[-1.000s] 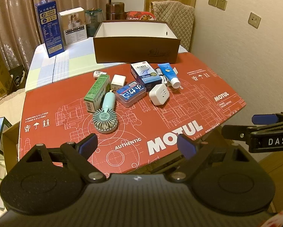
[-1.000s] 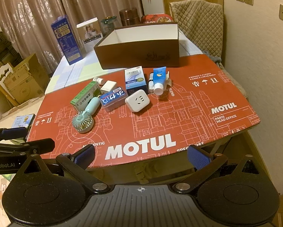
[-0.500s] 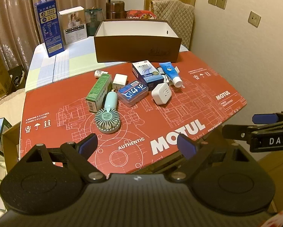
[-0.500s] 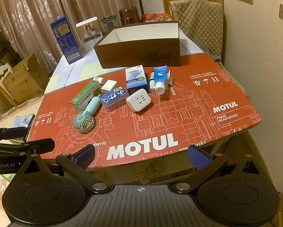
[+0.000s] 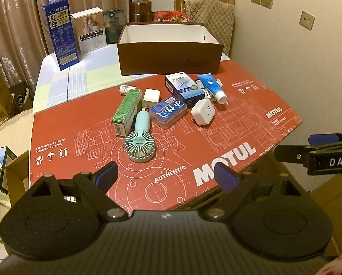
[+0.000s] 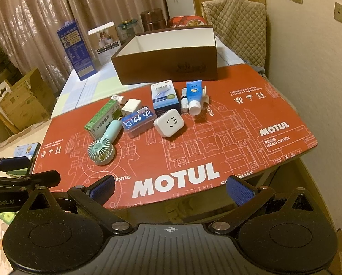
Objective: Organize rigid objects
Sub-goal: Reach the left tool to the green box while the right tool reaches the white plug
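In the left wrist view the left gripper point(image 5: 165, 176) hangs over the near edge of the worktop point(image 5: 251, 123), its blue ribbed pads spread wide with nothing between them. The worktop carries a flat red printed cardboard sheet, and on it a loose cluster lies well ahead of the gripper: a round mint-green handheld fan point(image 5: 140, 142) with a slotted grille, its smooth handle leaning against a long green carton point(image 5: 127, 112); a clear plastic case with a blue label point(image 5: 168, 112); a white rounded-square plug adapter point(image 5: 203, 112); a blue-and-white medicine box point(image 5: 184, 88); a blue tube with a white cap point(image 5: 212, 87); a small white cube point(image 5: 151, 97); and a small white bottle point(image 5: 124, 89), half hidden behind the carton. Behind them stands an open brown cardboard box point(image 5: 169, 55) with a white inside, its floor out of sight. At the right edge the right gripper point(image 5: 313, 149) is cut off by the frame. In the right wrist view the right gripper point(image 6: 169, 189) is likewise wide apart and holds nothing, short of the worktop's edge, with the same cluster beyond; small items beside the tube are hard to make out.
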A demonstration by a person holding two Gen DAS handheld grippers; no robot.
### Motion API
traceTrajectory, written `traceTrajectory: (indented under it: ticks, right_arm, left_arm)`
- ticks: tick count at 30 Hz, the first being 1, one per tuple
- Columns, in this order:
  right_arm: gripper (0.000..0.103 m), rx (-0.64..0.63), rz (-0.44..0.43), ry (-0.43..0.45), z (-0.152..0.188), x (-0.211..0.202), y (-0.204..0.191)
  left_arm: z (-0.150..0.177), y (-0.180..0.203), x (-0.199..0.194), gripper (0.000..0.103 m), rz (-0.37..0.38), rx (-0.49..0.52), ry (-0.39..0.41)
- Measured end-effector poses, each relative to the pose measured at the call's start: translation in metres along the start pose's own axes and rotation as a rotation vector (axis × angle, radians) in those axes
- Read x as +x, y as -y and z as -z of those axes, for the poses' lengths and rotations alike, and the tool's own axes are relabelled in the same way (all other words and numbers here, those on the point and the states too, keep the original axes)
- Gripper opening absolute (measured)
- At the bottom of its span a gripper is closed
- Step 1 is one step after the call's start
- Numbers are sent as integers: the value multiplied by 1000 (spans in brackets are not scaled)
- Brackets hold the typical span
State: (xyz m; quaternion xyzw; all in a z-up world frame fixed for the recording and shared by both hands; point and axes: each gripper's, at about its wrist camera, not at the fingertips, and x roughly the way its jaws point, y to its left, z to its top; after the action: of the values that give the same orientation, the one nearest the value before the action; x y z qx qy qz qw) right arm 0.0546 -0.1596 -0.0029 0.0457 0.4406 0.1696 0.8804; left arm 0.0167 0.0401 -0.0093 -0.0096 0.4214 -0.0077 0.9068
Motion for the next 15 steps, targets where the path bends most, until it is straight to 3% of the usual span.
traceTrajectory:
  ticks: [15]
  right_arm:
    - [101,13,-13,21,5,6,-11]
  left_arm:
    - [5,-20,8,89,41,6,-28]
